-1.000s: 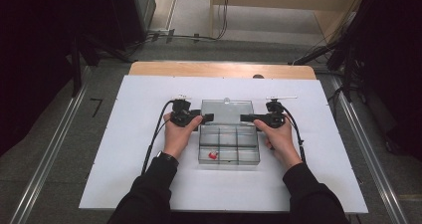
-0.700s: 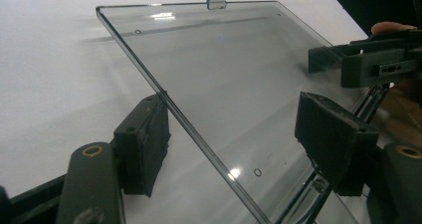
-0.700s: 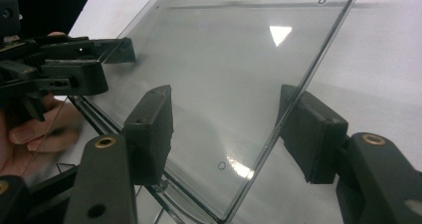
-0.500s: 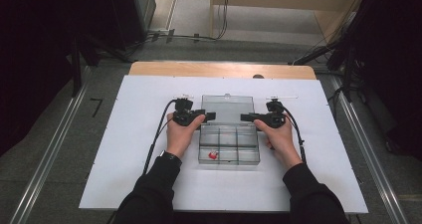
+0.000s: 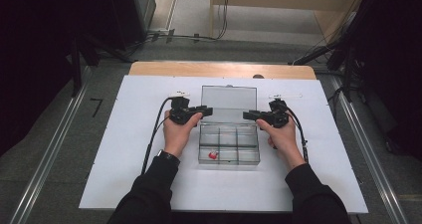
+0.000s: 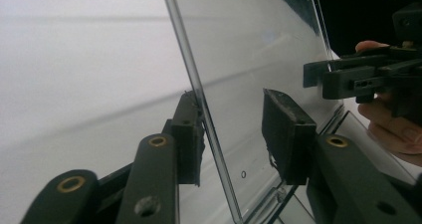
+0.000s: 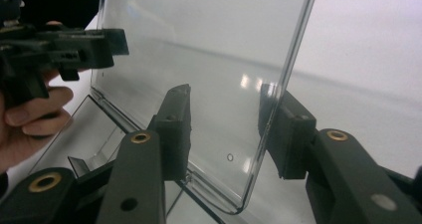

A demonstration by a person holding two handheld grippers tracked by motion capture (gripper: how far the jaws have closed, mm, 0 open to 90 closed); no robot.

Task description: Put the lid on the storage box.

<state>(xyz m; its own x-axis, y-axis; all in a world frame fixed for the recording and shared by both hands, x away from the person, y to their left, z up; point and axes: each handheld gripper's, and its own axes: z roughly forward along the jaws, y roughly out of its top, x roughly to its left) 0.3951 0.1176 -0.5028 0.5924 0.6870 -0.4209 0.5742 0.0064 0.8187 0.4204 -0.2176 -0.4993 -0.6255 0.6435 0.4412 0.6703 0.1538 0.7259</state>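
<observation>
A clear plastic compartment box (image 5: 253, 157) lies on the white board, its clear lid (image 5: 229, 100) standing up at the back. A small red item (image 5: 213, 155) sits in the front left compartment. My left gripper (image 5: 208, 110) straddles the lid's left edge and my right gripper (image 5: 247, 115) straddles its right edge. Both pairs of jaws have just been closing with the lid between them. In the left gripper view the lid (image 6: 259, 59) rests against one pad of my left gripper (image 6: 234, 124); the other pad stands off. In the right gripper view a gap likewise remains between the lid (image 7: 209, 45) and my right gripper (image 7: 226, 119).
The white board (image 5: 124, 149) covers a wooden table (image 5: 219, 68) with free room on either side of the box. A cable (image 5: 152, 139) trails from each gripper along the forearm. Metal rails run along both sides of the floor.
Both grippers' jaws have narrowed around the lid's side edges. The hands and the box have kept their places.
</observation>
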